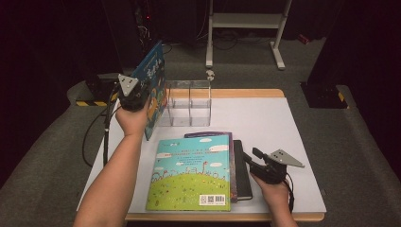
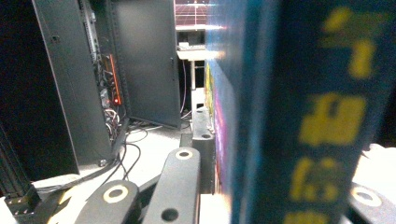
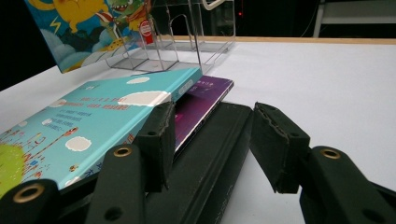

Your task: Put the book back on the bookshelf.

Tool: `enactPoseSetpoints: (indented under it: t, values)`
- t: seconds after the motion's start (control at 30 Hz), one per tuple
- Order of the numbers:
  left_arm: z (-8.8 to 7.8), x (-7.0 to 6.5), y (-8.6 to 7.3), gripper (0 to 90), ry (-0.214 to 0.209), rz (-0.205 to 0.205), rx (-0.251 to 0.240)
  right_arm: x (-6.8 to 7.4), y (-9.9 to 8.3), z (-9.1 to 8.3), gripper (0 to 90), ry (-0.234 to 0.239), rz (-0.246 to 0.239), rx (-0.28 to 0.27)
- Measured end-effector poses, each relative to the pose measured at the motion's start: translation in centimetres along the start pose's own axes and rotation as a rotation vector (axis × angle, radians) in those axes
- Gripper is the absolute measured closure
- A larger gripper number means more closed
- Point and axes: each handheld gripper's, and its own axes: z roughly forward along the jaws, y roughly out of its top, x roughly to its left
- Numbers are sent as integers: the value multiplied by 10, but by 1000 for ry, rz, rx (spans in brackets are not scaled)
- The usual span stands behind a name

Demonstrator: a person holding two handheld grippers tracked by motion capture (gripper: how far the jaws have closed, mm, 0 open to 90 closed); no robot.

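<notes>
High view is showing the left gripper clamping a blue picture book upright off the table, at the left end of the clear acrylic divider rack, book edge just beside the rack's left wall. Left gripper view is confirming it: jaws pinching the blue picture book by its edge, yellow spine lettering blurred up close.

Right gripper is sitting low at the front right of the white table, jaws partly apart. Right gripper view is showing them straddling the spine edge of a black book lying flat, left jaw over the stack side, right jaw on the table side; cannot tell if the pads are pressing on it.

Stack is lying in front of the rack: teal and green picture book on top, purple book sticking out beneath it at the far edge, black book just beside on the right, touching the stack
</notes>
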Motion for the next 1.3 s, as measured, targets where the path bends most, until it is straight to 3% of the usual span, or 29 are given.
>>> enactPoseSetpoints:
  t: [0.37, 0.5, 0.73, 0.93, 1.1, 1.3]
  values:
    - [-1, 6, -10, 827, 13, -10, -4, 0, -1, 1, 497, 1, -3, 5]
    - [-7, 8, -11, 821, 2, 9, 14, 0, -2, 1, 497, -2, -3, 11]
    - [-17, 14, -11, 808, 16, -23, 28, 1, -2, 2, 497, -7, -10, 15]
    - [-22, 17, -12, 801, 20, -24, 36, 3, -3, 3, 496, -7, -14, 21]
    - [-23, 16, -9, 755, 32, -62, 42, 5, -3, 3, 493, -5, -13, 22]
    - [-24, 17, -8, 786, 32, -48, 62, 5, -4, 5, 493, -2, -12, 23]
